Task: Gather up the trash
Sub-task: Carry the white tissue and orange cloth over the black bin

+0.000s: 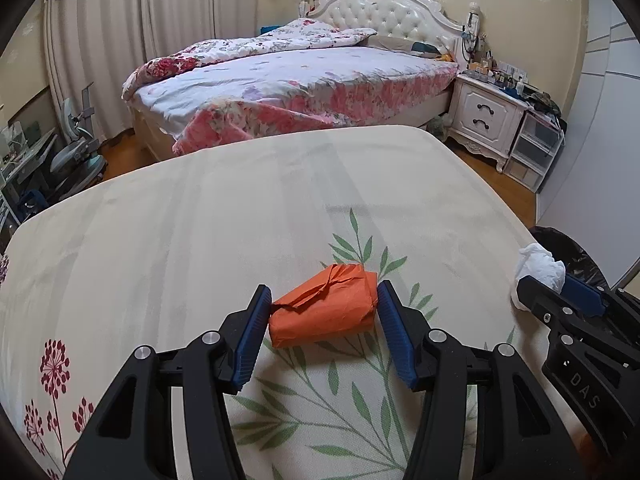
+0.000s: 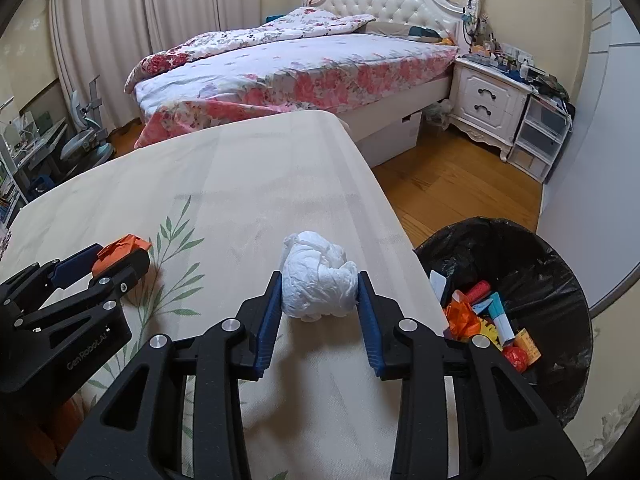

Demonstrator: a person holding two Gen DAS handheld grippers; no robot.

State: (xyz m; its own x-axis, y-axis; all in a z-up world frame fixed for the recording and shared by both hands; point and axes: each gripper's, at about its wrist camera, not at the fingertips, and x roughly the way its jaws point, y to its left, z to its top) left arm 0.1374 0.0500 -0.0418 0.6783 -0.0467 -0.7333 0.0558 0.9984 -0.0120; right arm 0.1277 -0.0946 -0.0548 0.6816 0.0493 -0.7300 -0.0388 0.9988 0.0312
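An orange crumpled paper packet sits between the blue pads of my left gripper, which press on both of its sides, low over the leaf-patterned tablecloth. My right gripper is shut on a white crumpled paper wad near the table's right edge. In the left wrist view the right gripper with the white wad shows at the right. In the right wrist view the left gripper with the orange packet shows at the left.
A black-lined trash bin stands on the wooden floor just right of the table, holding several colourful scraps. Beyond the table are a bed with floral covers, a white nightstand, plastic drawers and curtains.
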